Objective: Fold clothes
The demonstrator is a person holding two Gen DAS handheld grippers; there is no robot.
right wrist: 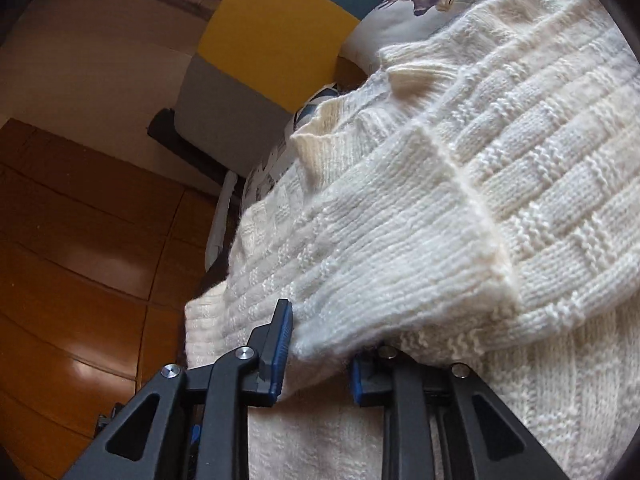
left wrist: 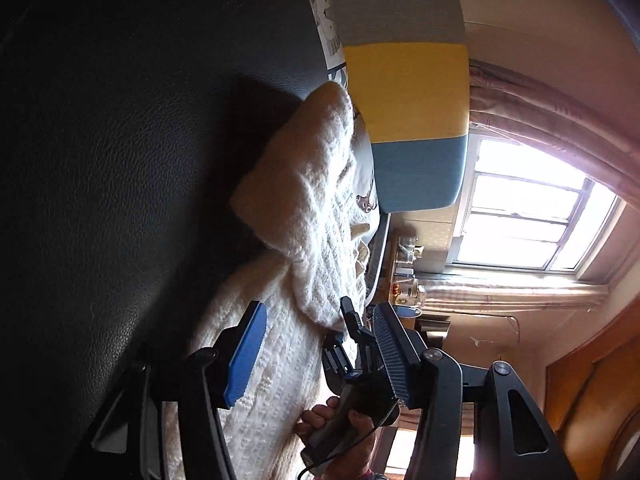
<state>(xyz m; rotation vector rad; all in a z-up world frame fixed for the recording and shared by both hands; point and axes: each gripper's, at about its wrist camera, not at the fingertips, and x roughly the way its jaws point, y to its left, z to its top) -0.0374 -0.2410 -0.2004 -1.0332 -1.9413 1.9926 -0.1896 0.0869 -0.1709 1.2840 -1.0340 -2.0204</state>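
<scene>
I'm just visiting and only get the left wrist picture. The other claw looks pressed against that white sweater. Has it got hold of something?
Observer: The right gripper has the ribbed cuff of a sleeve between its fingers. How firmly, I cannot tell.
Operator: Where does that sleeve lie?
Observer: Across the body of the sweater, with the cuff end toward the gripper.
Operator: What's beyond the sweater?
Observer: A pale cushion printed with a deer's head, just past the collar.
</scene>
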